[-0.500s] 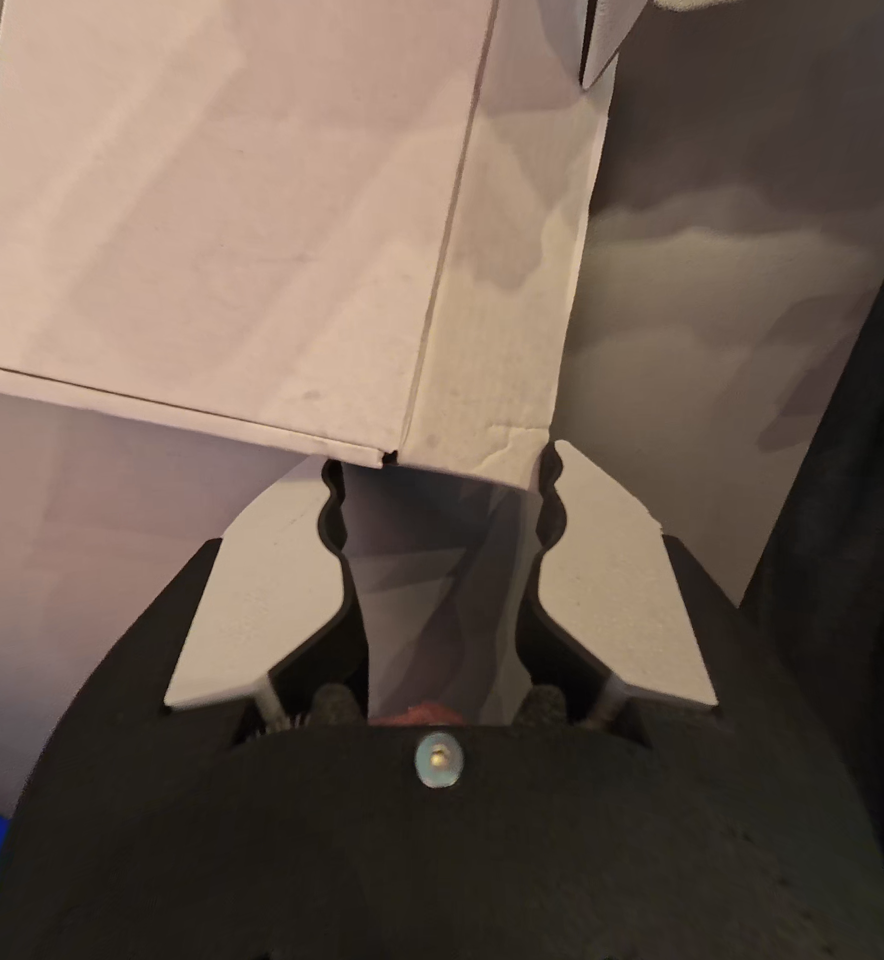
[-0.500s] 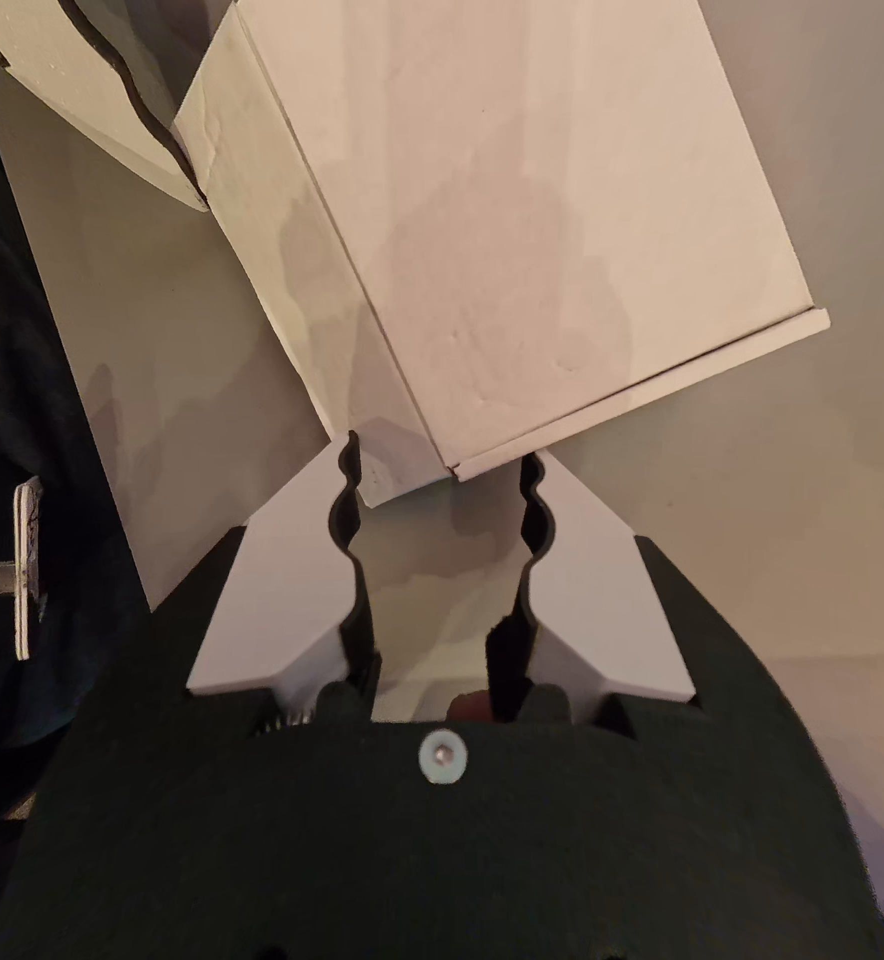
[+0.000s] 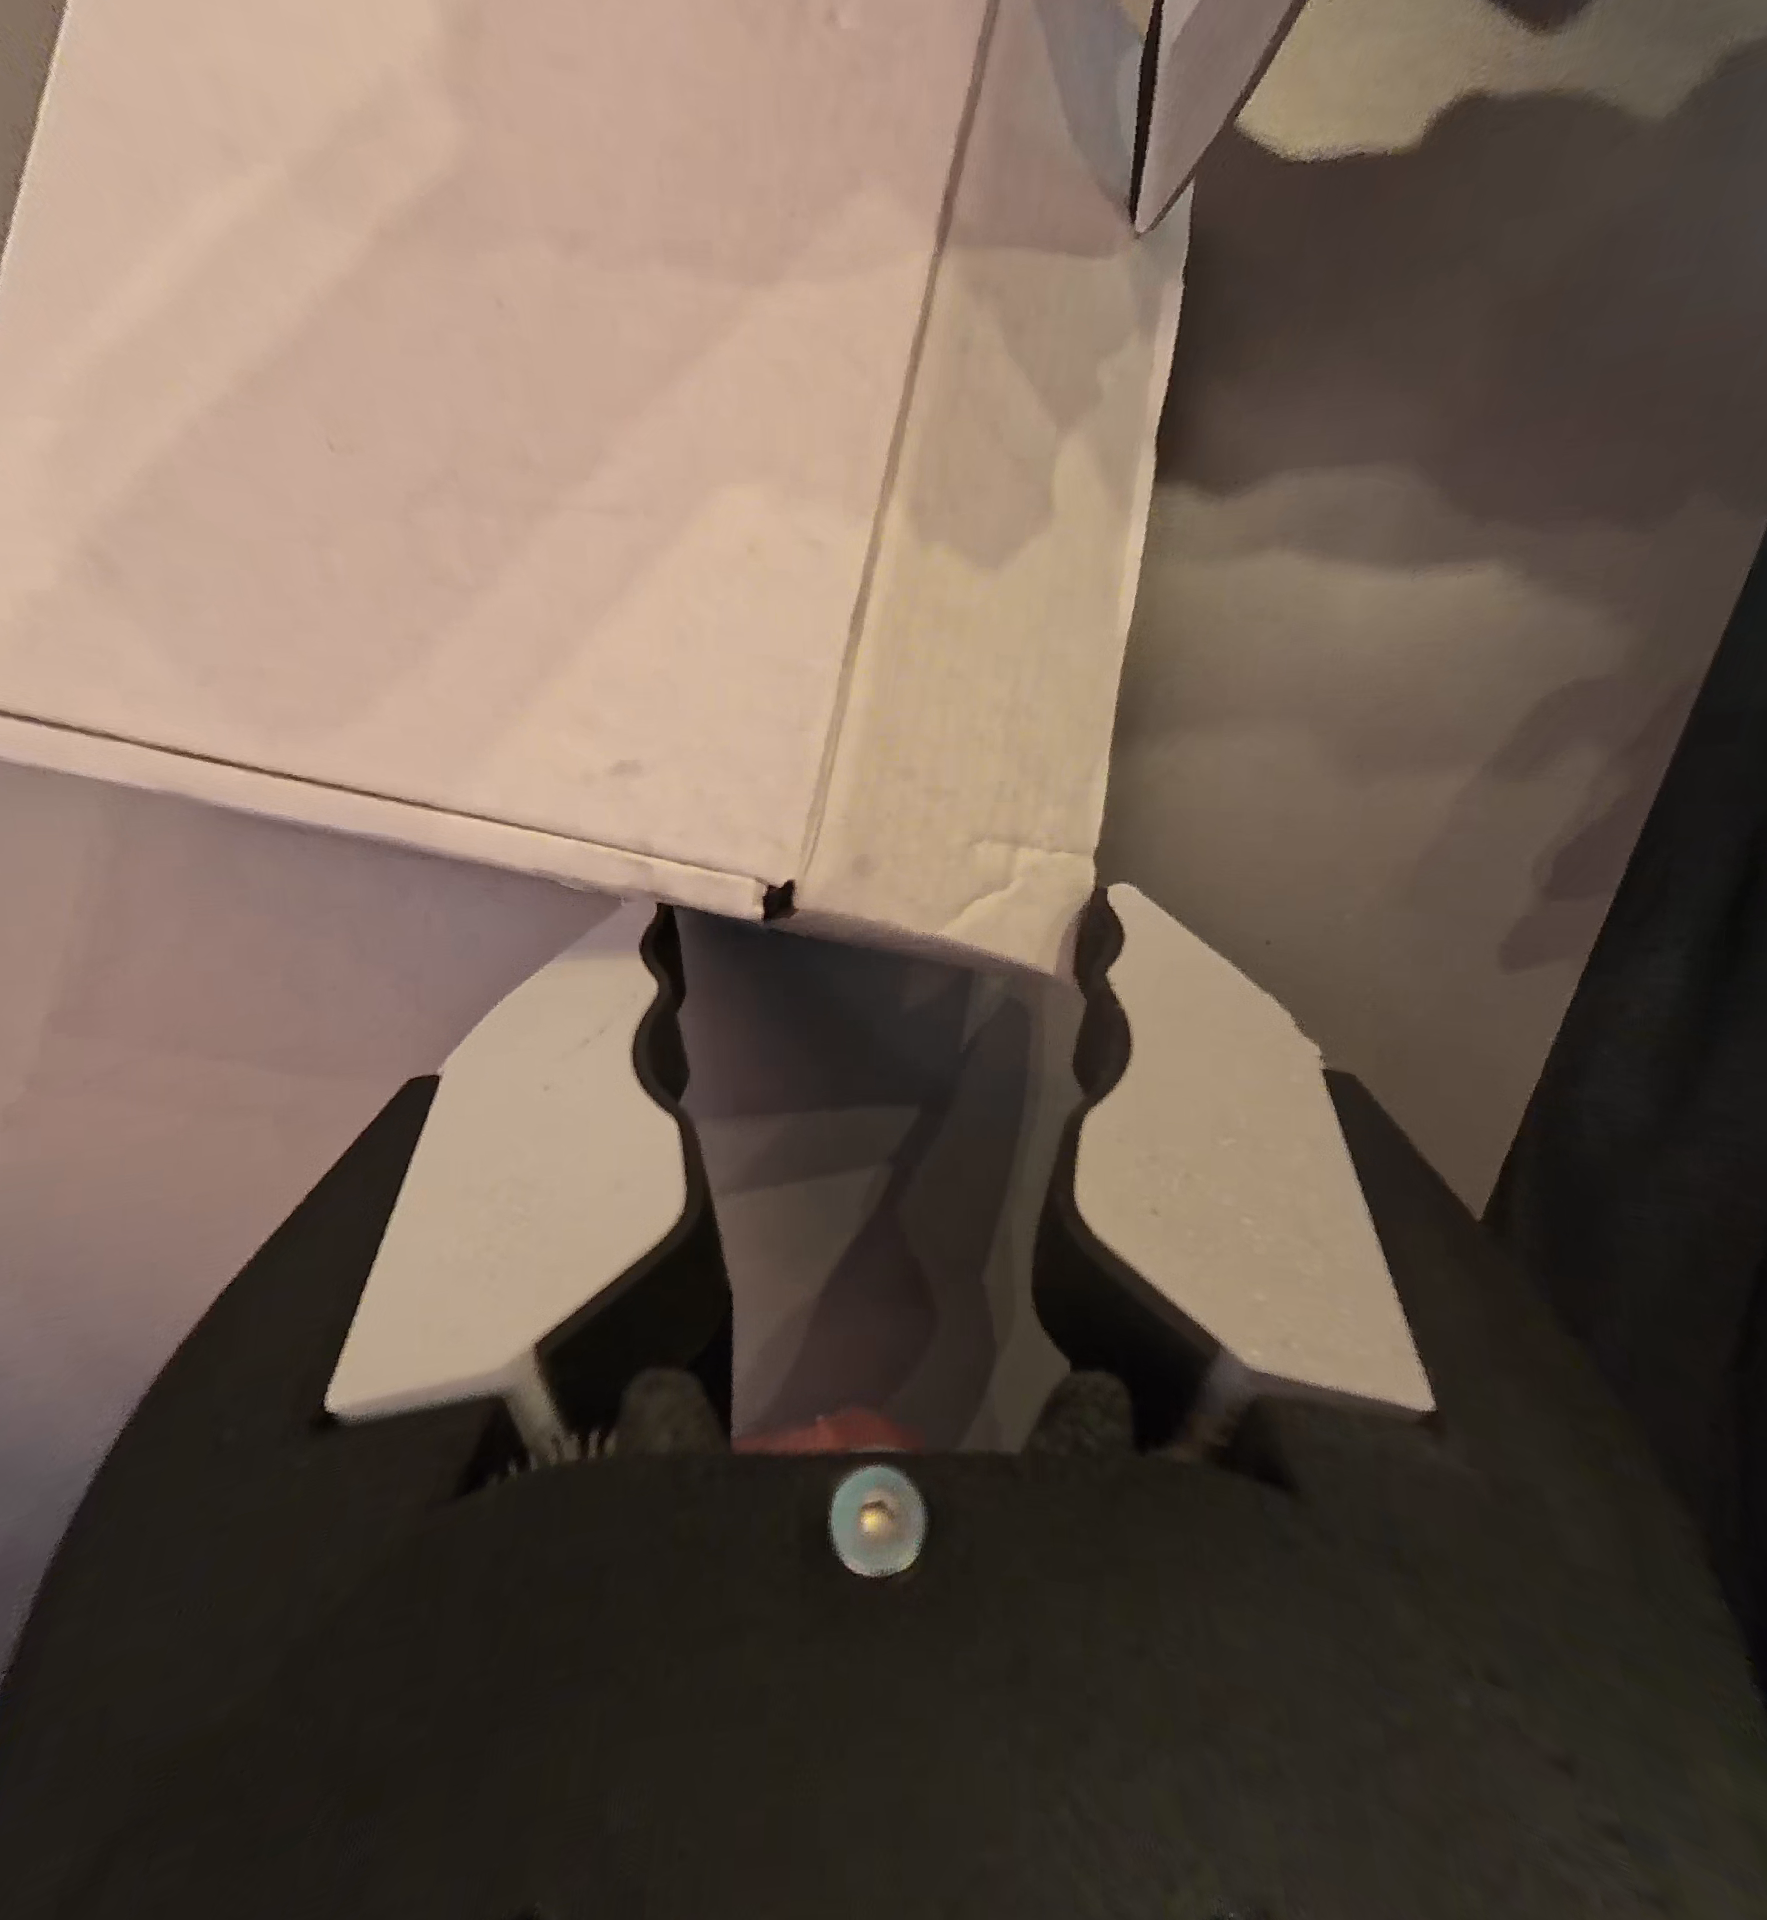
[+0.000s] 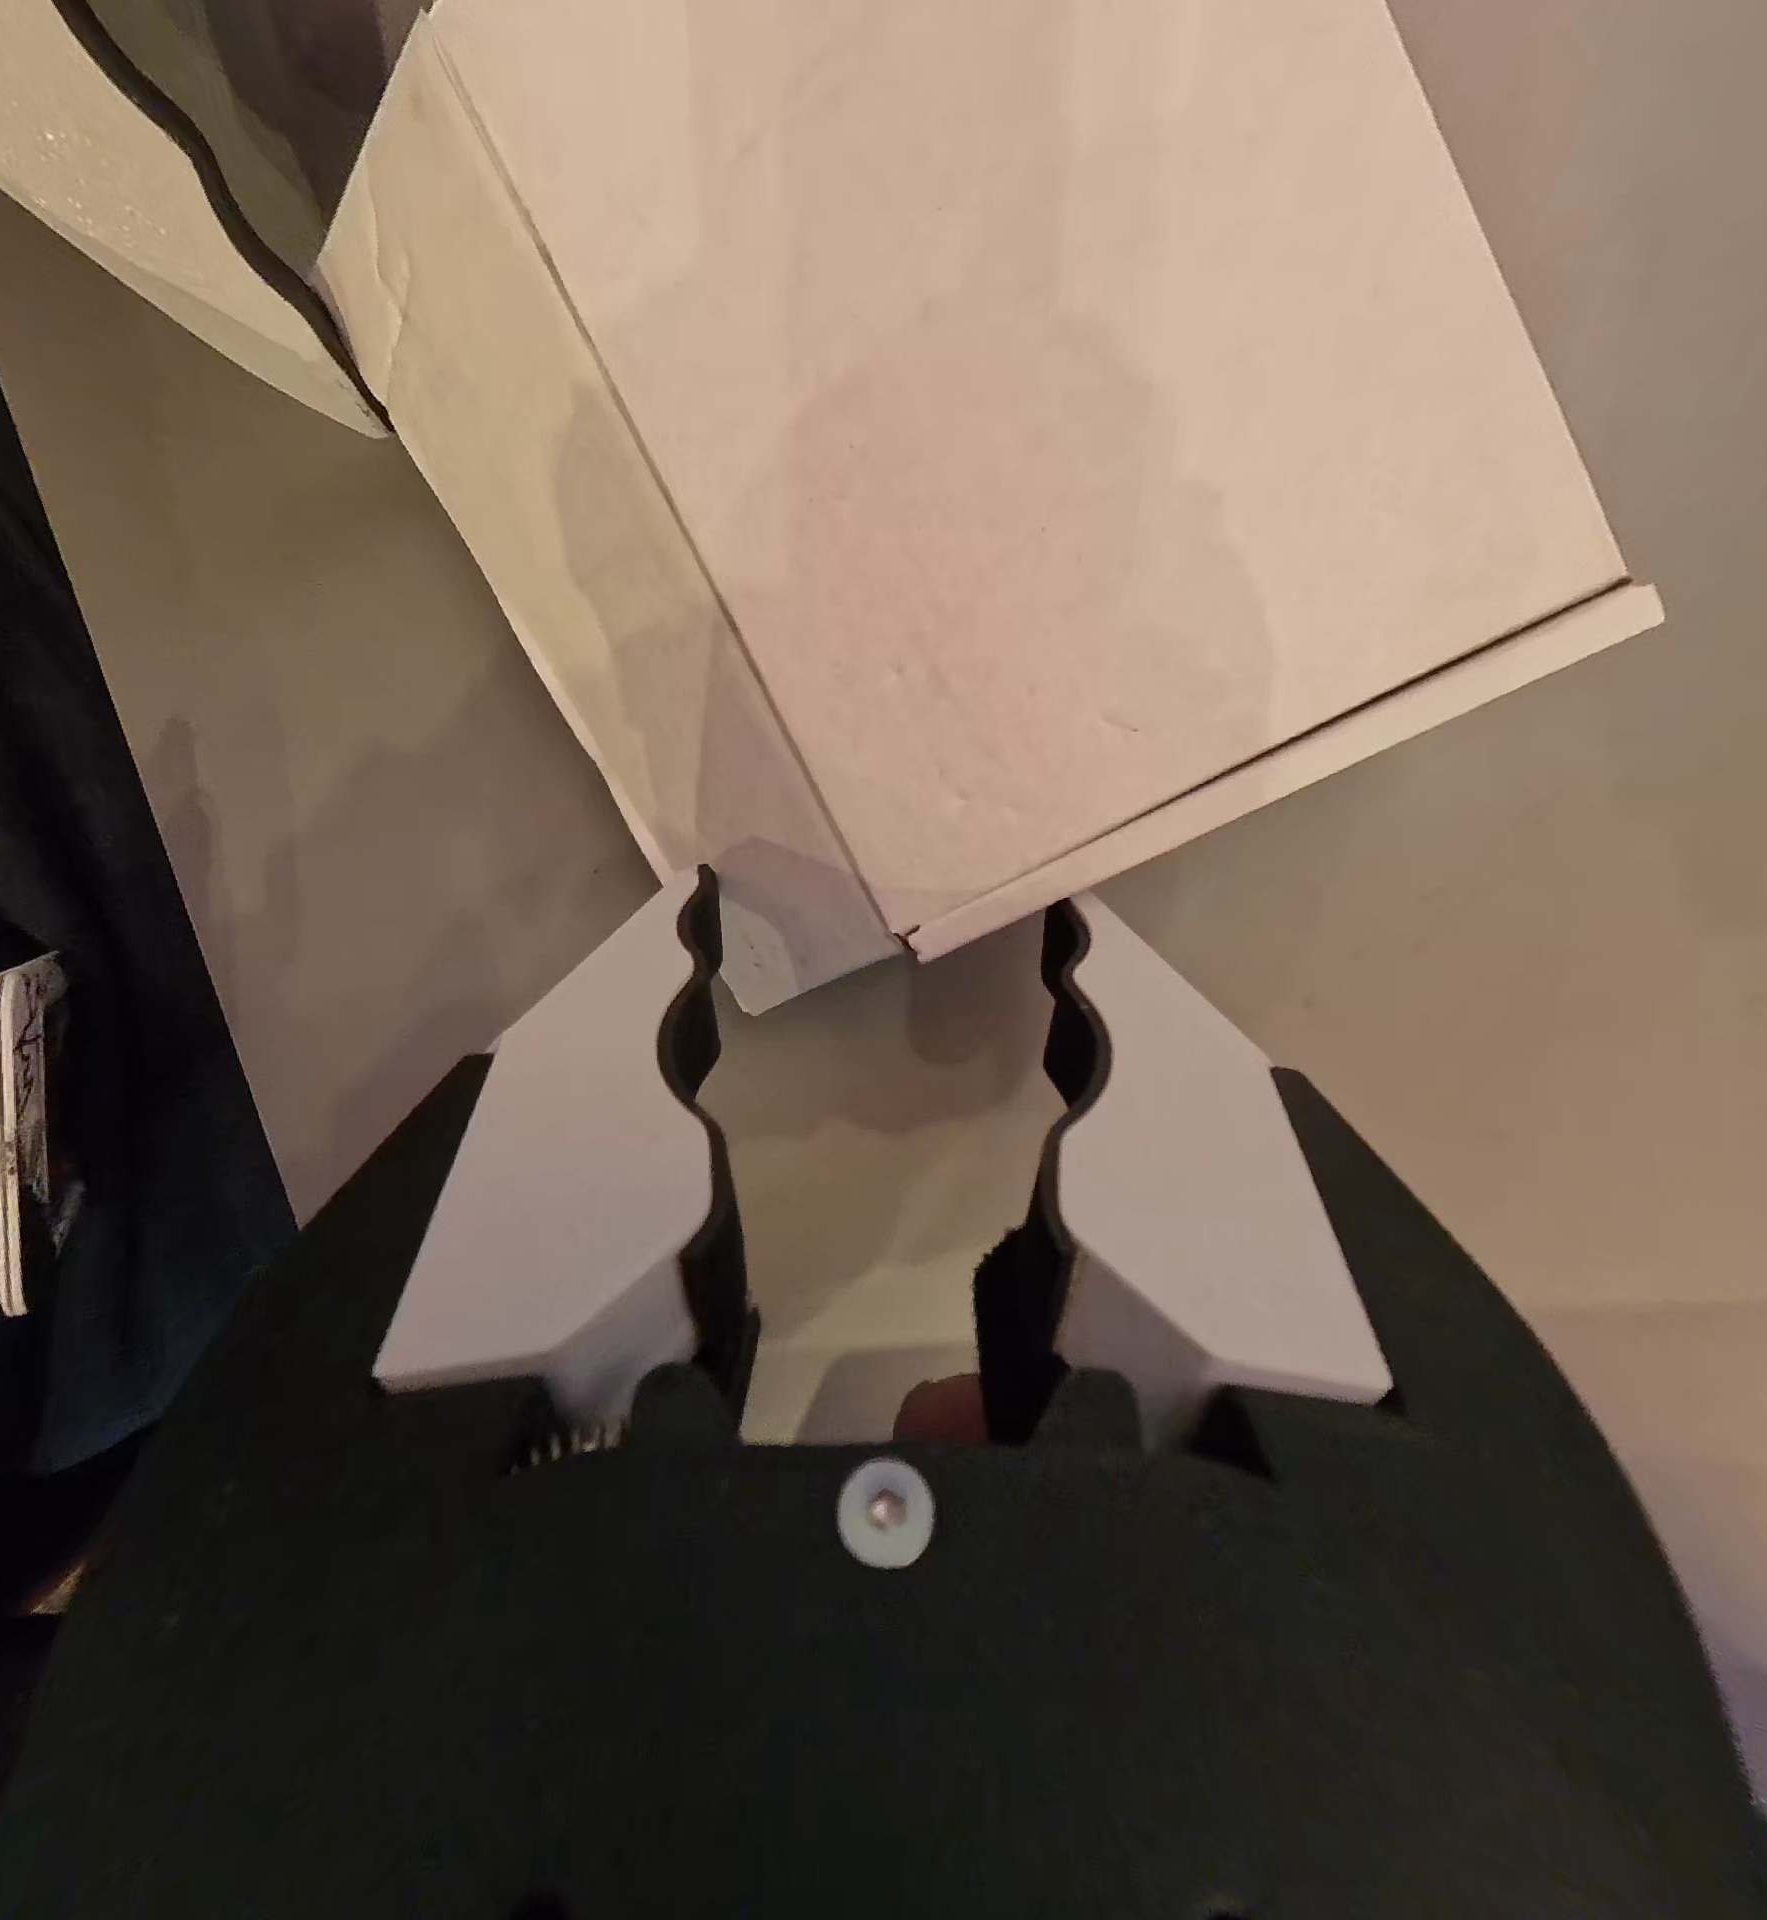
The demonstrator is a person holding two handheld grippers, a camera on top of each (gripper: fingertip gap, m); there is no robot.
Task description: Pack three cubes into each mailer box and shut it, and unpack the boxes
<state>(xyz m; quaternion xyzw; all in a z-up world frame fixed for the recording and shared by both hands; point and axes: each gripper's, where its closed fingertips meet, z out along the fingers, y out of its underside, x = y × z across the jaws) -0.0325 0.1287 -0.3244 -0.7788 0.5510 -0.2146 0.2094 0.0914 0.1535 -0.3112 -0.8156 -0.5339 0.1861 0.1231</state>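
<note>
Left tool (image 3: 879,935), nearest in its own view: black body, white wedge fingers with wavy dark pads, jaws apart around the near corner of the white mailer box (image 3: 505,468); right tool (image 4: 884,914) likewise spread, its pads straddling another corner of the mailer box (image 4: 1014,468); box shut, lid edge visible along one side, lying tilted on the pale bench (image 4: 1481,1039); board matte, faintly corrugated, creased at the left-view corner; neither tool visibly clamps it. Risk, as judgement: closing on a corner may crush the soft board or skid the box sideways. Far left in the right view, dark clothing.
</note>
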